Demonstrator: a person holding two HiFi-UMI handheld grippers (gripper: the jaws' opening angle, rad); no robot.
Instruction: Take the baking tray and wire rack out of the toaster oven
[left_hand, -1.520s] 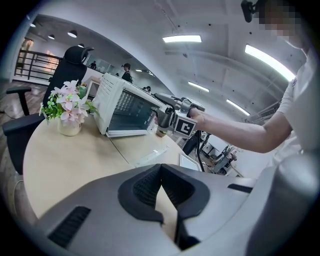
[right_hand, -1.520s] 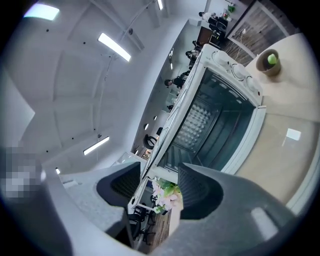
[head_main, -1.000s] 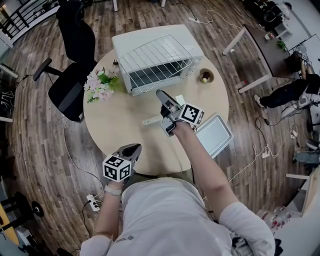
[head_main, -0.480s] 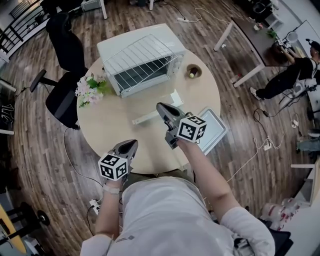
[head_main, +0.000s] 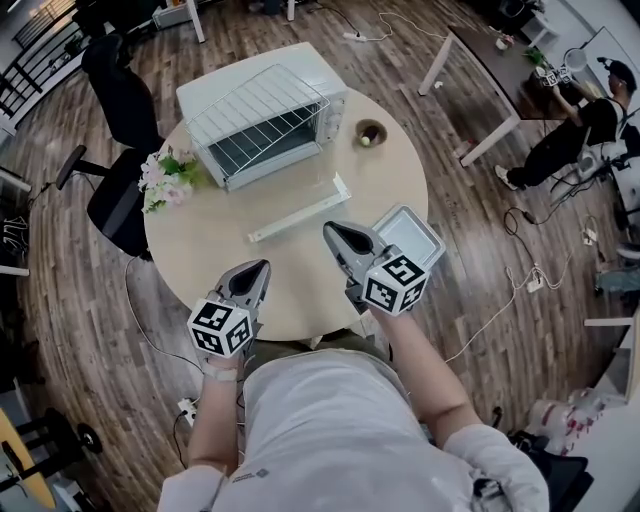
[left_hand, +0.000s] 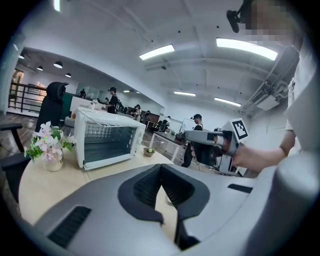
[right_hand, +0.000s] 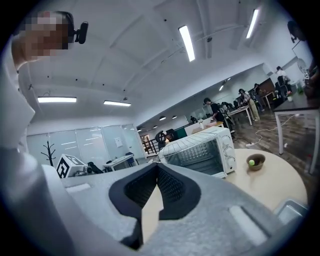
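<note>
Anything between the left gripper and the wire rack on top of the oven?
Only a white strip lying flat on the table, its near end roughly between the left gripper and the toaster oven. The wire rack sits higher, on the oven's top; nothing else visible stands in the way.
</note>
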